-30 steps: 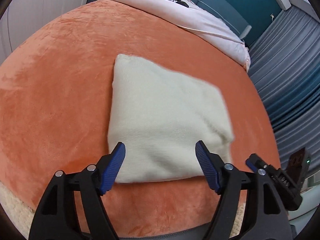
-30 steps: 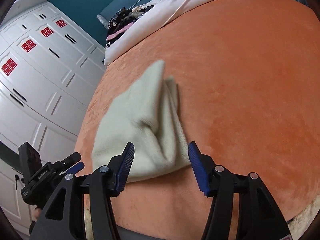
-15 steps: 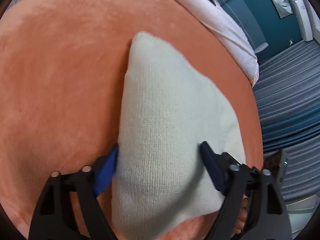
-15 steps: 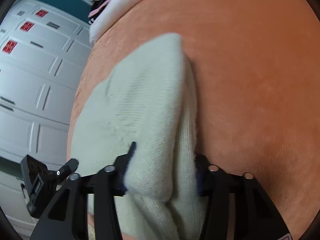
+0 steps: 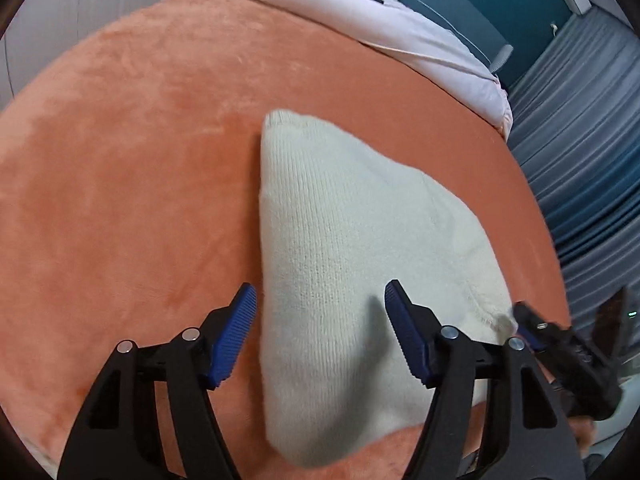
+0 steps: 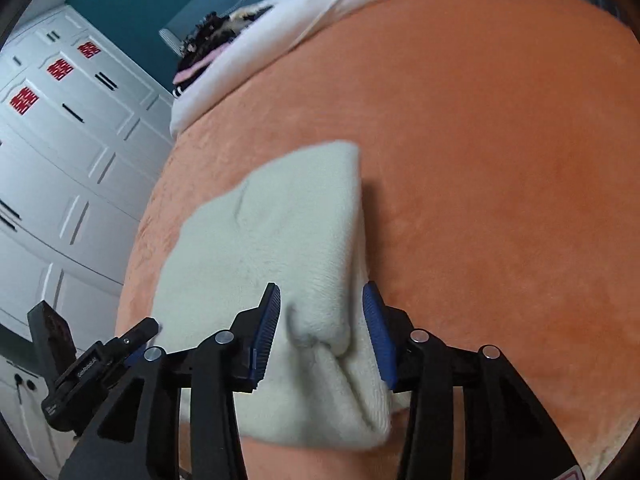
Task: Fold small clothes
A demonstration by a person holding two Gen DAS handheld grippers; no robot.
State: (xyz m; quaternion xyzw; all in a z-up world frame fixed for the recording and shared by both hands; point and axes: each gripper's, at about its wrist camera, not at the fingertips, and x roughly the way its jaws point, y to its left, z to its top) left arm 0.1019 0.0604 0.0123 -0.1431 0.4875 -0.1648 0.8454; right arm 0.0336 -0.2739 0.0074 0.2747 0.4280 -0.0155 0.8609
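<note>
A cream knitted garment [image 5: 352,248], folded into a thick pad, lies on the orange plush blanket [image 5: 132,184]. My left gripper [image 5: 320,334] is open, its blue pads astride the garment's near left part, just above the cloth. The garment also shows in the right wrist view [image 6: 276,236]. My right gripper [image 6: 322,330] is open, with the garment's folded right edge bunched between its pads. Neither gripper grips the cloth.
A white duvet [image 5: 384,20] with dark clothes [image 6: 216,44] on it lies at the bed's far end. White wardrobe doors [image 6: 60,152] stand to the left, grey-blue curtains [image 5: 580,140] to the right. The orange blanket [image 6: 500,160] spreads wide around the garment.
Both grippers dropped low over the garment half a second ago and have since lifted and drawn back a little. The garment stays folded on the blanket.
</note>
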